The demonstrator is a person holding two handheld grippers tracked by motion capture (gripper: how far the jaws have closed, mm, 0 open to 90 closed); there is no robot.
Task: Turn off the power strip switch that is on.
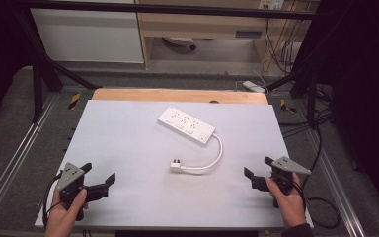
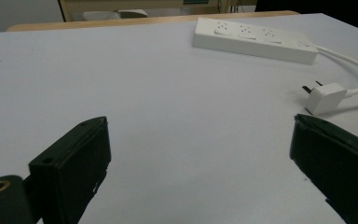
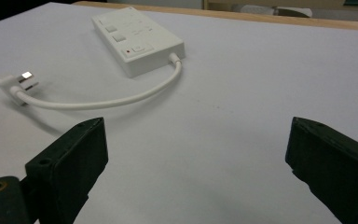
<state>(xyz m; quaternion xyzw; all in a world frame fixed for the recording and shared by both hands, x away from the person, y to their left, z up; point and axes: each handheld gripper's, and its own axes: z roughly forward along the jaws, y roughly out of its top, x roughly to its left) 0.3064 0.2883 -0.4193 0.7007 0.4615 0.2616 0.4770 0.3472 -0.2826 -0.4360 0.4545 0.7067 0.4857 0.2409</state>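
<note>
- Left gripper (image 1: 98, 173): jaws spread wide, grasping nothing; plug (image 2: 325, 97) lies ahead, apart.
- Right gripper (image 1: 257, 167): jaws released wide, empty; power strip (image 3: 137, 39) well ahead.

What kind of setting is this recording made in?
Probably a lab or workshop recording station: a white-topped table inside a black metal frame, loose cables on the floor behind, and a power strip laid out.

No words, brands or numbers can be read anywhere. The white power strip (image 3: 137, 39) carries faint grey markings beside its switches, at about 11 o'clock in the right gripper view, but they are too small and blurred to make out. A small red dot sits by its nearest switch.
</note>
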